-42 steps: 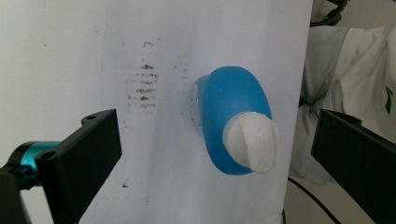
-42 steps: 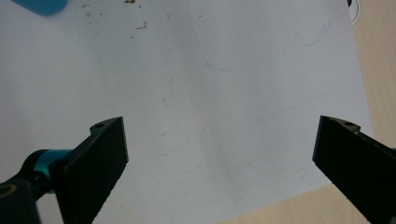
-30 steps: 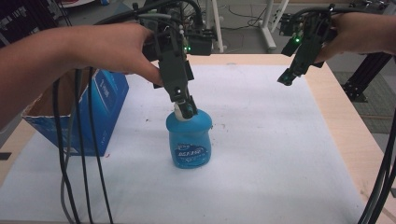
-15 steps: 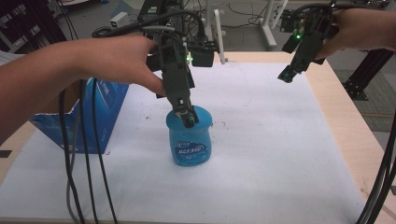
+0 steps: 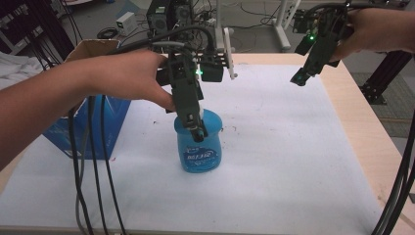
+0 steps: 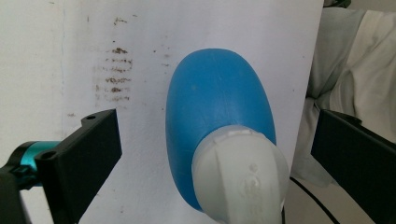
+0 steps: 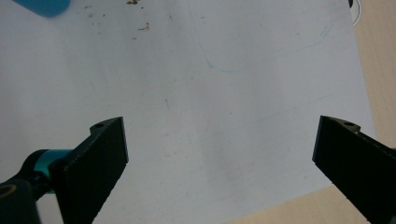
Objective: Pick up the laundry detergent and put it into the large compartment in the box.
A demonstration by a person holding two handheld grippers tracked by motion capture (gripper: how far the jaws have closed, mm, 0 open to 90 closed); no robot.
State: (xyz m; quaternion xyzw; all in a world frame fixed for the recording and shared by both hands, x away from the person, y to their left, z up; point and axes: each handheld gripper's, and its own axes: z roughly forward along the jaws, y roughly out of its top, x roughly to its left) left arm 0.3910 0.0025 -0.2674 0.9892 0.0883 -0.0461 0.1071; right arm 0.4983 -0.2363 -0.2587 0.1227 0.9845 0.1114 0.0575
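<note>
Your left gripper [image 5: 198, 131] hangs right over the squat blue plastic bottle with the white cap [image 5: 198, 147], and its jaws are spread wide apart. In the left gripper view the bottle [image 6: 219, 140] stands between the two jaws, with a gap on each side, so nothing is grabbed yet. The bottle stands upright on the white paper sheet [image 5: 274, 161] that covers the tabletop [image 5: 362, 122].

Here is what could go wrong. The white cap [image 6: 240, 179] is round and smooth, and it sits closer to one jaw than the other. If you squeeze now, one jaw may hit first and push the bottle over. If you pinch just the top of the cap, it may slip out. Move so the cap is in the middle, then close slowly.

Your right gripper [image 5: 299, 77] is held up in the air, well apart from the bottle, with its jaws also wide open over bare paper [image 7: 224, 116].

Some things are hard to see. Your left gripper covers the top of the bottle in the high view. The words on the bottle label are too blurry to read. The blue cardboard box [image 5: 110, 122] beside it is partly behind your arm.
</note>
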